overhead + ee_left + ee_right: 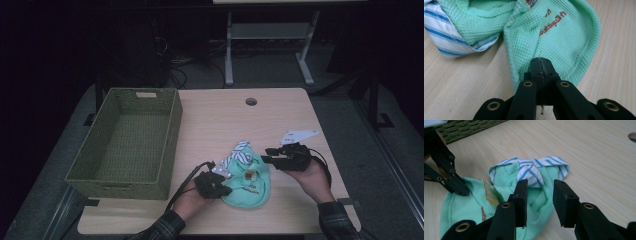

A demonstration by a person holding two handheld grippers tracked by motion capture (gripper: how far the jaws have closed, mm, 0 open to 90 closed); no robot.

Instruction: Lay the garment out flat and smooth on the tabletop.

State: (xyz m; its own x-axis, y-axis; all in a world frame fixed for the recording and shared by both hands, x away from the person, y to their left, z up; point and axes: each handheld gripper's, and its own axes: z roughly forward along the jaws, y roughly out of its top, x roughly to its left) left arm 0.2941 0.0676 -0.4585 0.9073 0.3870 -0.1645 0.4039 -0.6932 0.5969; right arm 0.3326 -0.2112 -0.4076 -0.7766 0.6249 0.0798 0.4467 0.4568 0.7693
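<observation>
A mint green waffle cloth [251, 184] with a blue-striped white lining [241, 151] lies crumpled near the table's front edge. My left gripper [226, 190] is at the cloth's near left edge. In the left gripper view its jaws [541, 62] are pressed together on the hem of the cloth [564, 32], next to brown stitched lettering. My right gripper [266, 155] hovers at the cloth's right side. In the right gripper view it stands open [541, 183], with the cloth [456, 207] and striped lining [534, 167] below the gap. The left gripper [461, 190] shows there on the hem.
An olive woven basket [170, 135], with nothing in it, stands at the table's left; its wall [461, 128] shows in the right gripper view. A round cable hole [251, 101] sits at the back of the tabletop. A small yellow tag [489, 192] sticks up from the cloth.
</observation>
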